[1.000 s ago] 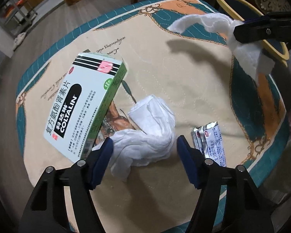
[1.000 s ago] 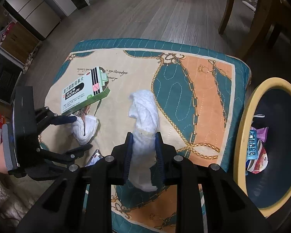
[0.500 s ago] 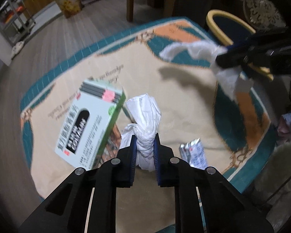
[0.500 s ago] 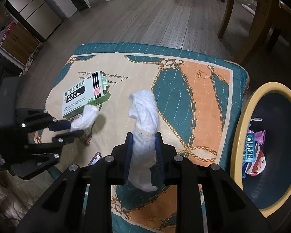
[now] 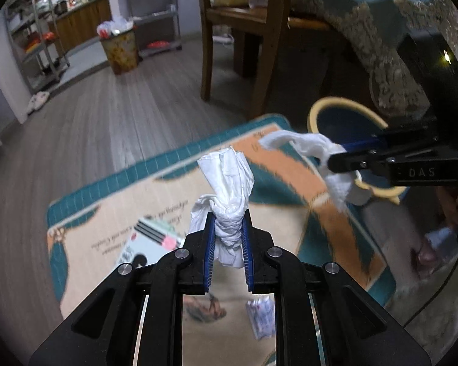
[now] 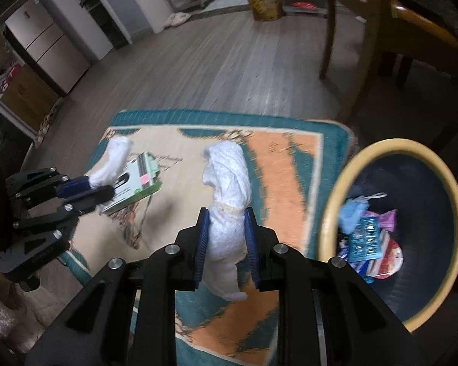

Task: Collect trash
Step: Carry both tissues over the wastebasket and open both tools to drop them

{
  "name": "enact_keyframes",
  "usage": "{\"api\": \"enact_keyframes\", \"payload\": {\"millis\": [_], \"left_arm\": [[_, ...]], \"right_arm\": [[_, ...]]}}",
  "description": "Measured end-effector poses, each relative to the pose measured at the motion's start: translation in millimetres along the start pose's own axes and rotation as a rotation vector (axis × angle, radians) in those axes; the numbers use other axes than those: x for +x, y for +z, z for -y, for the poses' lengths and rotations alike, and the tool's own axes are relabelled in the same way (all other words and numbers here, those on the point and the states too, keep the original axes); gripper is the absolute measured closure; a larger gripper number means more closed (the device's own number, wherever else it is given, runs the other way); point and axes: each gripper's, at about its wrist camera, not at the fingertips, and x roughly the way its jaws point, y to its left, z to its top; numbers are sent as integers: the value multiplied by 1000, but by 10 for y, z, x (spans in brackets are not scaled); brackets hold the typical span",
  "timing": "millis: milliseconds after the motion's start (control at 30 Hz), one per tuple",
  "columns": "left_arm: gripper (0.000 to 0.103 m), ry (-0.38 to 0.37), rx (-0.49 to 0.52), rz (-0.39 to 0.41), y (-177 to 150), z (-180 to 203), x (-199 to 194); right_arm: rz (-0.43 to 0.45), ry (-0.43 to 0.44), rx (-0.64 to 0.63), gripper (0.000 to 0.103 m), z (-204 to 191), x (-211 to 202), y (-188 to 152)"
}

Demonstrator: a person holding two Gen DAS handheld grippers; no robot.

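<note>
The left gripper (image 5: 228, 228) has just closed on a crumpled white tissue (image 5: 229, 189) held clear above the patterned mat (image 6: 278, 189), the right gripper (image 6: 226, 228) clamps a second tissue wad (image 6: 226, 183), and the yellow-rimmed bin (image 6: 329, 201) stands rightmost, beside the mat.

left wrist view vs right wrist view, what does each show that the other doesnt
Only the left wrist view shows the foil sachets on the mat, under the left gripper. Only the right wrist view shows inside the bin, with wrappers at its bottom. Both show the medicine box, the patterned mat, and each gripper, left and right, shut on a white tissue wad.
</note>
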Motion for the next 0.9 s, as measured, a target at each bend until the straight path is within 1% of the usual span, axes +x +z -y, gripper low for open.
{"api": "enact_keyframes", "payload": {"millis": [200,400,667,900], "left_arm": [[85,-10,-14,51,153,99,2],[85,-32,2,65,281,300,77],[85,-64,4,73,455,553,194],[85,-103,19,88,591,848,283]], "right_arm": [[64,-25,65,80,345,-261,12],[112,-44,132,80,681,-467,-25],[143,-76,203,80,1035,-628,-98],[156,-113,243,80,1285,-709,-181]]}}
